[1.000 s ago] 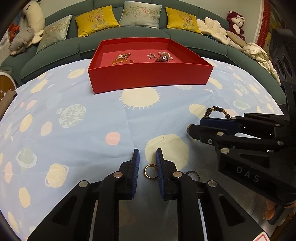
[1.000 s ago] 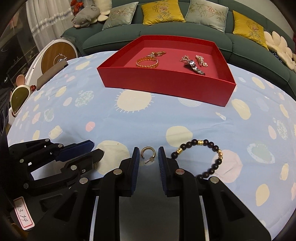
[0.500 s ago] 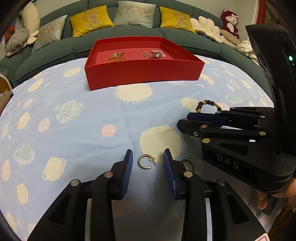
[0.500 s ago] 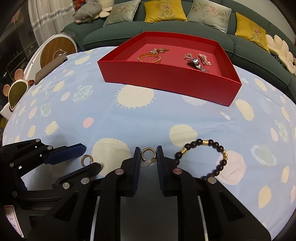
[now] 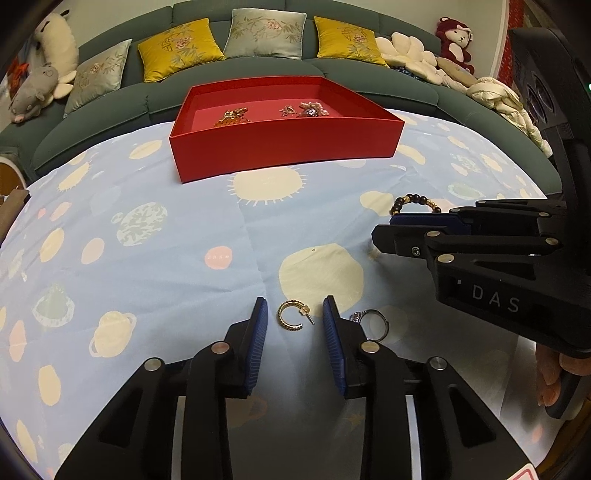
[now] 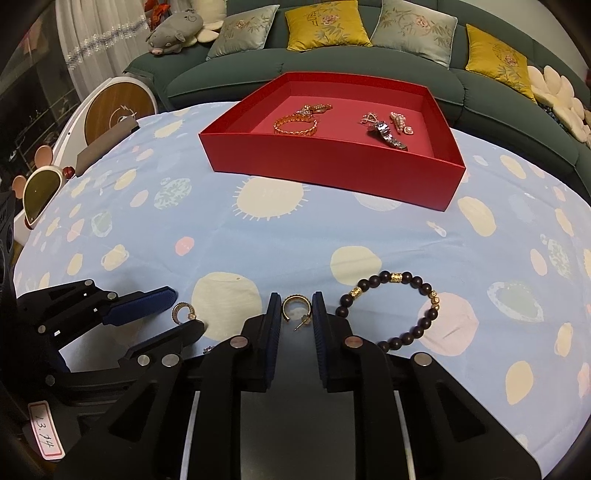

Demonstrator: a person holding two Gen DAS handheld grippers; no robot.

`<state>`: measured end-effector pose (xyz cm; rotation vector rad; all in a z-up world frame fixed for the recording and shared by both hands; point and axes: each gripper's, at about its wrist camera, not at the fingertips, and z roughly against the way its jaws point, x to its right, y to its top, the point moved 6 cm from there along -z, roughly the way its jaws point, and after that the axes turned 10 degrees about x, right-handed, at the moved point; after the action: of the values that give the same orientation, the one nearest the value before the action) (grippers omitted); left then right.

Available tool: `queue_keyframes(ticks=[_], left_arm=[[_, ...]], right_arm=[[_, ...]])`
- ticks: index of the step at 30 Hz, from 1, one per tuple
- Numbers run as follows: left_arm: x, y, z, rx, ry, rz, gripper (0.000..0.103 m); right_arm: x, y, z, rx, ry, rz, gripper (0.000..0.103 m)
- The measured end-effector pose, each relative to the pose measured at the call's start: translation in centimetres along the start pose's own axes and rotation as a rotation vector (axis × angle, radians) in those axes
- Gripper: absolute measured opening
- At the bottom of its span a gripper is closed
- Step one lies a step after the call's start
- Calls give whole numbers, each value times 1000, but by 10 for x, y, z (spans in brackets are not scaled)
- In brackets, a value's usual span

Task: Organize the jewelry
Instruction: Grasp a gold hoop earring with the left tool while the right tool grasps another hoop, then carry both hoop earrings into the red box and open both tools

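Left tongs (image 5: 295, 325): closing around one gold hoop earring (image 5: 291, 315) near the desk's front edge, pads not yet touching. Right tongs (image 6: 294, 314): pinching its twin (image 6: 296, 308). Red tray (image 6: 332, 166) is waiting toward the far edge.

i see a green sofa (image 5: 110, 122) behind the planet-print cloth (image 5: 147, 258), lined with yellow cushions (image 5: 179, 48). grey plush toy (image 6: 177, 29) at its end; round wooden-faced stool (image 6: 118, 110) nearby.

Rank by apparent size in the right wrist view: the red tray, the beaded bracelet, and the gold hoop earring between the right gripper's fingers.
1. Red tray, largest despite lying farthest.
2. Beaded bracelet.
3. Gold hoop earring, smallest though nearest the camera.
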<state>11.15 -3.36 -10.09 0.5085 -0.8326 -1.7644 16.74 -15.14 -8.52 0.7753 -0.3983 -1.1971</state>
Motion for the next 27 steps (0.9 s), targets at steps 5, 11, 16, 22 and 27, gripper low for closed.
queue_keyframes(ticks=[5, 11, 16, 22, 27], left_arm=[[0, 0, 1, 2, -11, -1, 15], [1, 0, 3, 0, -24, 8, 15], [-4, 18, 14, 32, -33, 50, 15], [-12, 76, 40, 140, -27, 49, 15], [-26, 143, 43, 217, -10, 44, 15]], right_arm=[[2, 2, 1, 4, -1, -9, 17], [2, 6, 5, 17, 6, -24, 17], [3, 19, 18, 54, 20, -41, 17], [8, 57, 42, 132, 34, -68, 17], [26, 102, 45, 182, 23, -92, 17]])
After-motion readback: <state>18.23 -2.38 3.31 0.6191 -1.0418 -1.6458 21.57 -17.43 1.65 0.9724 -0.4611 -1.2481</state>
